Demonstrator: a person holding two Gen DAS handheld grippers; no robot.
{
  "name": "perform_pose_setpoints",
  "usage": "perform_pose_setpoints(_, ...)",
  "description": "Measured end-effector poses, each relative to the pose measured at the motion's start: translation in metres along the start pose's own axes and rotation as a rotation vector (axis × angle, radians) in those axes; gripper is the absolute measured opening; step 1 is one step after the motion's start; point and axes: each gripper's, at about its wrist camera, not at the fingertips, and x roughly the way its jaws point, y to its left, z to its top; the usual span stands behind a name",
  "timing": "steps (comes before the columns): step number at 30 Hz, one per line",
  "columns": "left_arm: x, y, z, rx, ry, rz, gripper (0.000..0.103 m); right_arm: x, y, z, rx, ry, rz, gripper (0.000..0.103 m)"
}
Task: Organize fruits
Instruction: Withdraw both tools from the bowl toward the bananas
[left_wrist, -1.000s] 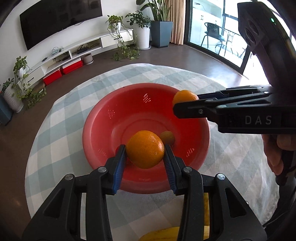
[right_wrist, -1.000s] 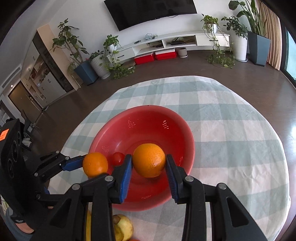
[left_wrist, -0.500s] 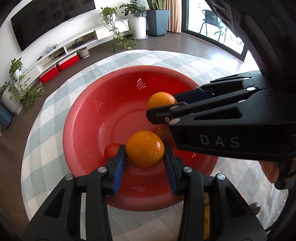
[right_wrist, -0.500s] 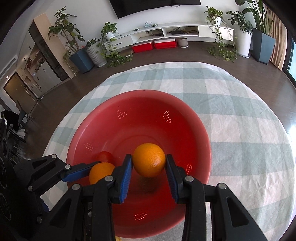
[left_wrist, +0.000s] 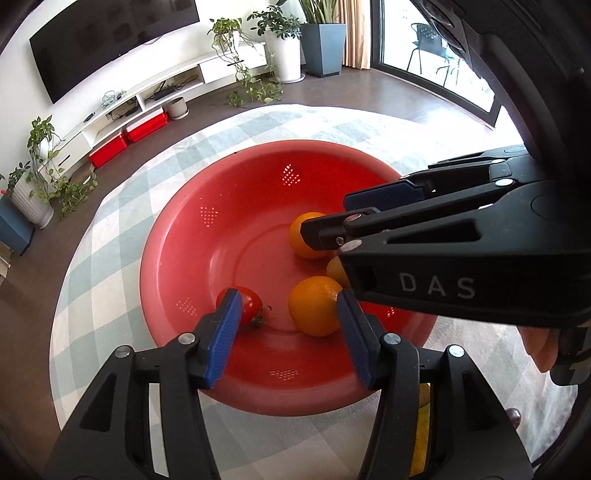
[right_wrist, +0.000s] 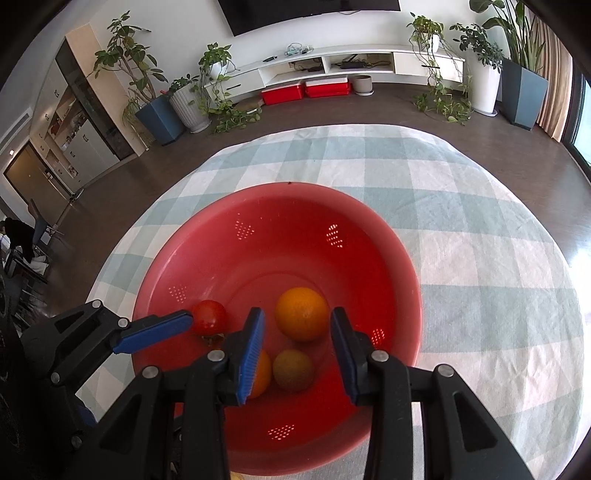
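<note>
A red colander bowl (left_wrist: 192, 229) (right_wrist: 369, 236) sits on the checked tablecloth. In it lie two oranges, a tomato and a brownish kiwi. In the left wrist view my left gripper (left_wrist: 290, 314) is open over the bowl's near side; one orange (left_wrist: 314, 306) lies by its right finger and the tomato (left_wrist: 249, 304) by its left. In the right wrist view my right gripper (right_wrist: 297, 332) is open above the other orange (right_wrist: 301, 314), with the kiwi (right_wrist: 293, 369) just below. The right gripper also crosses the left wrist view (left_wrist: 332, 221), over that orange (left_wrist: 304, 240).
A yellow banana (left_wrist: 421, 435) lies on the cloth near the bowl's near edge, mostly hidden by my left gripper. The round table's tablecloth (right_wrist: 480, 221) stretches to the right and far side. Plants and a TV shelf stand beyond.
Both grippers opened and let go of their oranges, which now lie in the bowl. The grippers have pulled back slightly.
</note>
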Motion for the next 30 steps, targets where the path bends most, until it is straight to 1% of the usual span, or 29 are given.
perform_pose_setpoints(3, -0.01, 0.001, -0.003, -0.01, -0.008, 0.001, 0.052, -0.012, -0.002, -0.002, 0.01, -0.019, 0.004, 0.041)
perform_pose_setpoints(4, -0.016, 0.002, -0.005, -0.014, -0.016, 0.002, 0.052, -0.018, -0.002, -0.004, 0.01, -0.03, 0.005, 0.044)
perform_pose_setpoints(5, -0.023, 0.003, -0.006, -0.019, -0.027, 0.006, 0.056, -0.025, -0.002, -0.006, 0.009, -0.043, 0.006, 0.05)
perform_pose_setpoints(6, -0.031, 0.005, -0.009, -0.03, -0.042, 0.013, 0.063, -0.033, -0.002, -0.01, 0.01, -0.058, 0.008, 0.053)
perform_pose_setpoints(8, -0.051, 0.01, -0.016, -0.064, -0.087, 0.017, 0.072, -0.051, -0.002, -0.019, 0.022, -0.089, 0.028, 0.069)
perform_pose_setpoints(9, -0.061, 0.012, -0.02, -0.084, -0.105, 0.015, 0.076, -0.06, -0.002, -0.026, 0.031, -0.101, 0.041, 0.071)
perform_pose_setpoints(10, -0.071, 0.013, -0.026, -0.104, -0.121, 0.014, 0.077, -0.068, -0.002, -0.033, 0.038, -0.112, 0.053, 0.073)
perform_pose_setpoints(12, -0.091, 0.015, -0.042, -0.143, -0.151, 0.018, 0.083, -0.085, 0.0, -0.049, 0.037, -0.133, 0.076, 0.073)
perform_pose_setpoints(14, -0.109, 0.014, -0.064, -0.175, -0.17, 0.021, 0.086, -0.101, 0.003, -0.068, 0.029, -0.153, 0.087, 0.075)
perform_pose_setpoints(17, -0.133, 0.011, -0.105, -0.244, -0.198, 0.009, 0.086, -0.12, 0.012, -0.101, 0.001, -0.178, 0.101, 0.076)
perform_pose_setpoints(19, -0.145, 0.01, -0.141, -0.317, -0.209, -0.012, 0.087, -0.128, 0.017, -0.125, -0.01, -0.188, 0.097, 0.076)
perform_pose_setpoints(23, -0.15, -0.001, -0.201, -0.462, -0.202, -0.067, 0.087, -0.134, 0.029, -0.166, -0.027, -0.189, 0.092, 0.076)
perform_pose_setpoints(25, -0.147, -0.012, -0.225, -0.492, -0.189, -0.067, 0.087, -0.134, 0.039, -0.182, -0.051, -0.184, 0.079, 0.076)
perform_pose_setpoints(27, -0.141, -0.022, -0.243, -0.507, -0.179, -0.082, 0.087, -0.129, 0.05, -0.193, -0.093, -0.159, 0.076, 0.076)
perform_pose_setpoints(30, -0.136, -0.028, -0.256, -0.533, -0.169, -0.094, 0.087, -0.128, 0.068, -0.198, -0.159, -0.151, 0.059, 0.076)
